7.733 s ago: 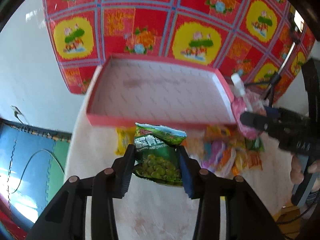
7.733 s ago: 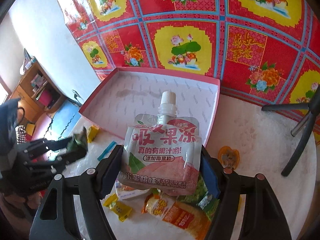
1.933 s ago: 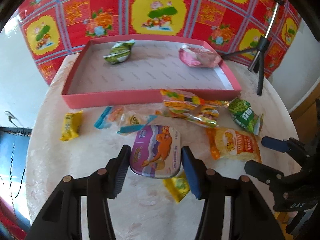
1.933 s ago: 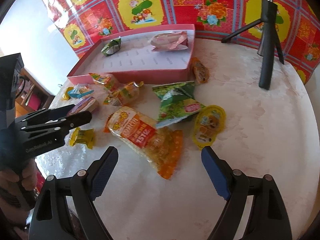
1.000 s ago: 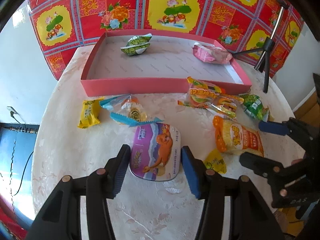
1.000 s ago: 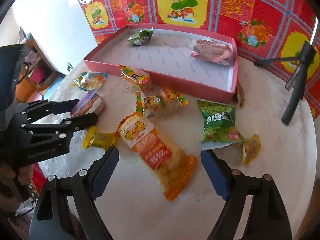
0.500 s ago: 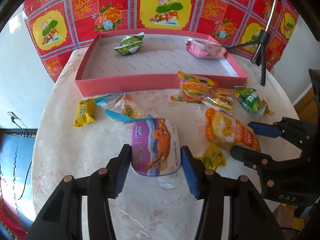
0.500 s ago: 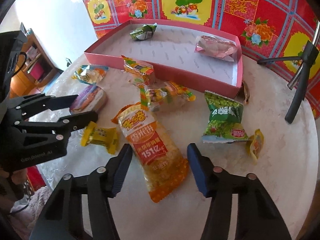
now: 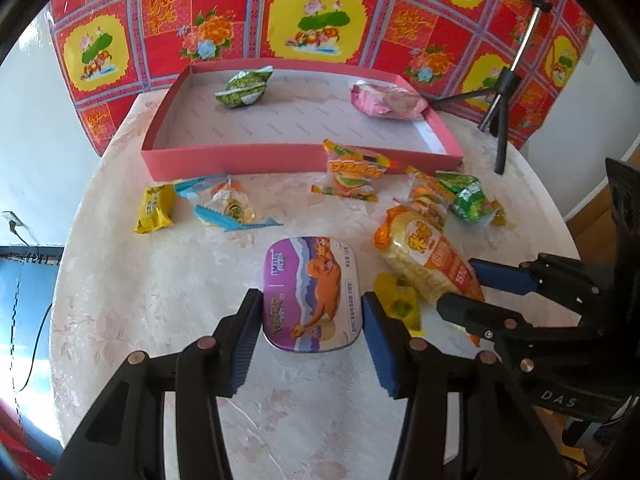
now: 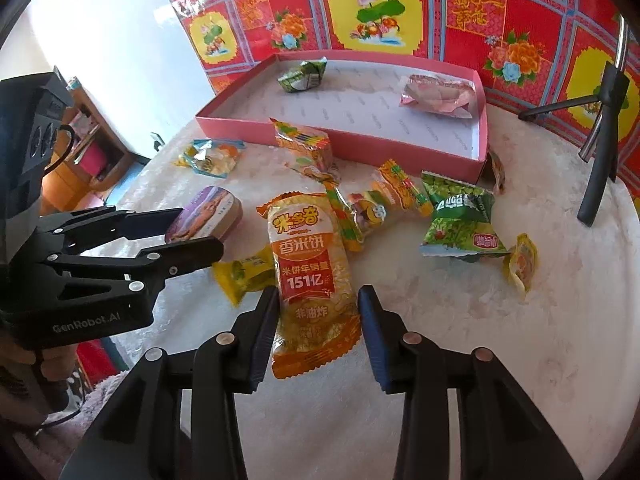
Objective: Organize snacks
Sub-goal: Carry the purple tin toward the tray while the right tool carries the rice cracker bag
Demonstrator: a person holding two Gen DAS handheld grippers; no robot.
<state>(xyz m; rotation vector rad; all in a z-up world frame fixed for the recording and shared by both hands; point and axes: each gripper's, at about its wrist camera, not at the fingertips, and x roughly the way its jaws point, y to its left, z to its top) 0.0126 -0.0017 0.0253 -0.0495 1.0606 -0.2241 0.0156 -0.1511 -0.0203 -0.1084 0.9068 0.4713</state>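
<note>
Closing on the rice cracker bag [image 10: 314, 276], the right tool [image 10: 318, 312] should pinch mid-pack; left tool [image 9: 312, 320] already clamps the tin [image 9: 314, 292] short of the pink box [image 9: 280, 156].

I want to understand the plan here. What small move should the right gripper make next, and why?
Probably finish closing, then lift. The right gripper is closing around the lower end of the orange rice cracker bag, which lies on the table between its jaws. The pink box beyond already holds two snacks.
</note>
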